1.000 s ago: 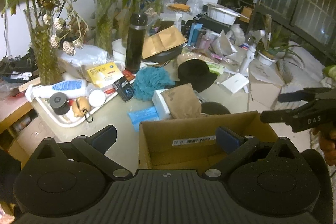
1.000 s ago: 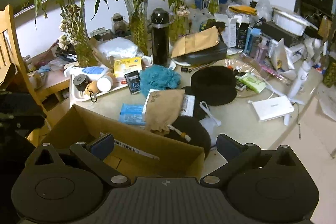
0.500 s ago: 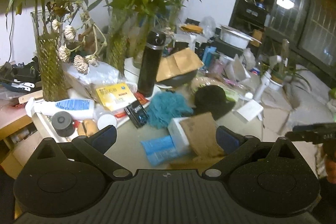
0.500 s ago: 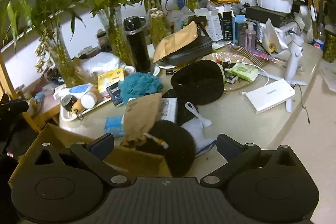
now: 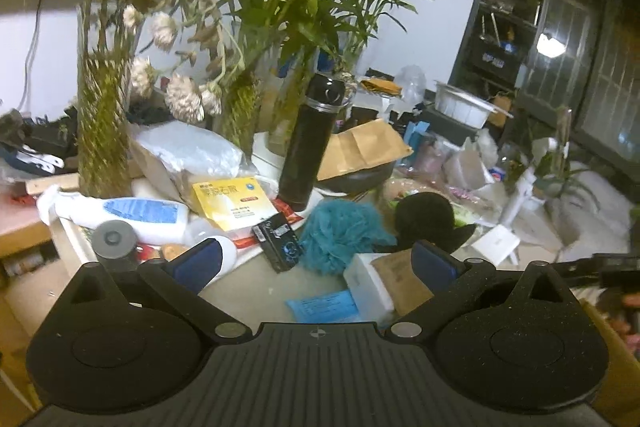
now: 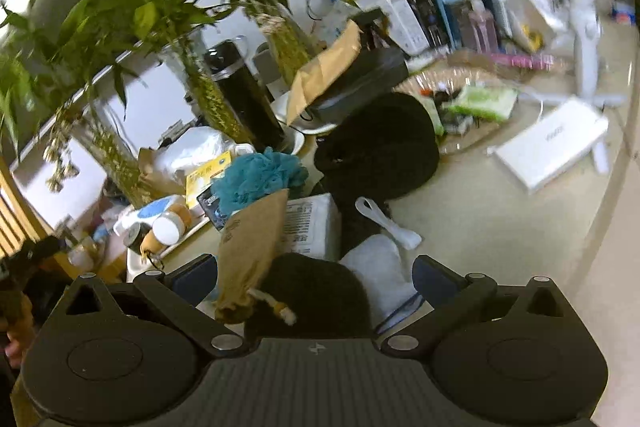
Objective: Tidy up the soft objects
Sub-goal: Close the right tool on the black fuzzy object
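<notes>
Both your grippers have advanced over the counter [image 6: 500, 203], past the cardboard box. Left gripper [image 5: 316, 263]: released, empty. Right gripper [image 6: 316, 275]: released, over black soft item [image 6: 316, 295] near the counter's front edge.

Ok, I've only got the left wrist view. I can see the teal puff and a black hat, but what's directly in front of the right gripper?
Observer: A second black soft lump lies just ahead of the right gripper. It sits between the open fingers and is not gripped.
Operator: Anything next to it?
Observer: A white cloth lies against its right side, with a white loop strap just beyond.
Operator: And the brown pouch I can half see?
Observer: The brown pouch drapes off the white box. Its cord end overlaps the lump's left edge from this view.
</notes>
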The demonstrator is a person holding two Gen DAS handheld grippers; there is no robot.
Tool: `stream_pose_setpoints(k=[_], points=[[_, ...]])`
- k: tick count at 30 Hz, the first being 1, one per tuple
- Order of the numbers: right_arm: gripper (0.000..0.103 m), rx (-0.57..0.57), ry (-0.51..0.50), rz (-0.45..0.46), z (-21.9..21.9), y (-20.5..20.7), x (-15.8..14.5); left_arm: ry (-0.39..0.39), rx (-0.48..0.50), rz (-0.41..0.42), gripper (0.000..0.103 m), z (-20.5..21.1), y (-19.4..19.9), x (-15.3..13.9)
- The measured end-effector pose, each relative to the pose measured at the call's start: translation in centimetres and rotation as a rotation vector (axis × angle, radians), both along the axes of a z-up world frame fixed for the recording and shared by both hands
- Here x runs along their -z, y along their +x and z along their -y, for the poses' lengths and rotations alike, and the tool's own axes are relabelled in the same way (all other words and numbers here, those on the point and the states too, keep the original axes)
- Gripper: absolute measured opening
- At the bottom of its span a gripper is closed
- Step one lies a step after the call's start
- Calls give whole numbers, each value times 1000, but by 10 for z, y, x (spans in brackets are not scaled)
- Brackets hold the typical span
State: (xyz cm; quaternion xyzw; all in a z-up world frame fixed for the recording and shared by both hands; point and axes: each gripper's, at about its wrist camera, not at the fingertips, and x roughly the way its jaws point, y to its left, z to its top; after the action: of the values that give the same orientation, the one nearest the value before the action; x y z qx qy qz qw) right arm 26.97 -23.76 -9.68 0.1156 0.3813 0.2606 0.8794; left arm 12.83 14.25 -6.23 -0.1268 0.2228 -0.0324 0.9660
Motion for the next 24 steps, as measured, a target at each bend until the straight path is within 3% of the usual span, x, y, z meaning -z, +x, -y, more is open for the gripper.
stream_pose_setpoints(k=[3,7,13,18,24], points=[[97,18,70,-54,10,15,20,-4,30,-2,103,0,1,4],[92,3,118,-131,11,29,36,-45,65,-67,103,0,9,15],[71,-42,131,-244,1,48,63,-93,55,-96,103,-8,13,22],[64,-18,126,-312,1,51,76,-120,35,-104,103,-12,13,24],[54,28,218,-400,9,55,87,-124,26,-109,103,-12,14,25]])
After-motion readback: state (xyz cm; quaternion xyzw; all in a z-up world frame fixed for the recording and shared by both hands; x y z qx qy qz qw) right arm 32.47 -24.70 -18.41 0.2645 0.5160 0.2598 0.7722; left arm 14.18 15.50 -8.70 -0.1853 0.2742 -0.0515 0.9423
